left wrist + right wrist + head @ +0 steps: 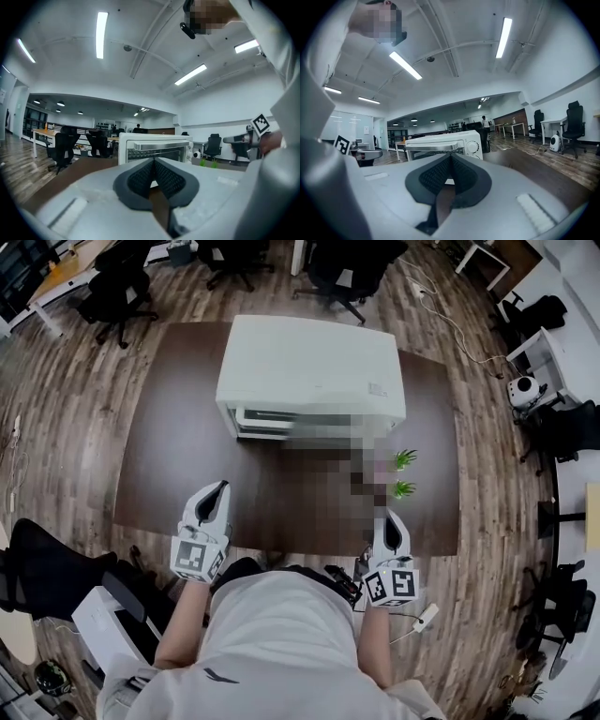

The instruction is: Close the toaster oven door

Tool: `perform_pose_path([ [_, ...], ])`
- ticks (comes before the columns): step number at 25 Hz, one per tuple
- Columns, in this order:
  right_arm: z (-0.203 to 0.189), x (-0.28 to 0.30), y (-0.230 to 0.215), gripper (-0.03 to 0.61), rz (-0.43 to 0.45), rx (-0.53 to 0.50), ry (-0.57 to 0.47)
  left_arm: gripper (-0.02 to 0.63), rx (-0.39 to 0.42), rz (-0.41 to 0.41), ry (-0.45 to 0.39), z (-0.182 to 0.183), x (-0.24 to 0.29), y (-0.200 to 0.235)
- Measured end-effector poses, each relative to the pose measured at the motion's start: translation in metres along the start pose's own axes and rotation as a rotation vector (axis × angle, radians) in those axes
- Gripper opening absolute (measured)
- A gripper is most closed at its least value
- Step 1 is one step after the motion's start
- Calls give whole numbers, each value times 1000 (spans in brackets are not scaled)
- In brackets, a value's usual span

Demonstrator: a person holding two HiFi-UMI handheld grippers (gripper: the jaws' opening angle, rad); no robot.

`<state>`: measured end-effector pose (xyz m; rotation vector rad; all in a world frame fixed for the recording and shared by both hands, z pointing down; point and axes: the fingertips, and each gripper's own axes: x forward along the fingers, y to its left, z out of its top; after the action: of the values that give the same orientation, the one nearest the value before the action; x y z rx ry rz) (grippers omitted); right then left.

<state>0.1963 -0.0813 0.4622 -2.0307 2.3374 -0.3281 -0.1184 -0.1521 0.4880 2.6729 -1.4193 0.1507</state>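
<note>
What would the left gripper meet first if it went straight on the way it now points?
Probably the front of the white box-shaped toaster oven, across the dark brown table. The left gripper, shut and empty, points at it; depth is unclear.

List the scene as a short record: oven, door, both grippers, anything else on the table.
oven: white toaster oven, on the brown table
door: looks upright and shut
left gripper: jaws together, empty, short of the oven
right gripper: jaws together, empty, short of the oven
also on table: two small green plants, right of the oven
</note>
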Motion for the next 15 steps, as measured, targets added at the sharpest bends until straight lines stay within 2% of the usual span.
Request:
perform_pose_path([
  [4,1,7,3,0,2,-26,19,0,-37,35,-19,-1,-18,-1],
  [11,8,12,2,-2,4,-47,14,0,-51,76,-42,5,-22,10],
  [15,6,10,1,-2,8,-42,14,0,-96,99,-62,8,-23,18],
])
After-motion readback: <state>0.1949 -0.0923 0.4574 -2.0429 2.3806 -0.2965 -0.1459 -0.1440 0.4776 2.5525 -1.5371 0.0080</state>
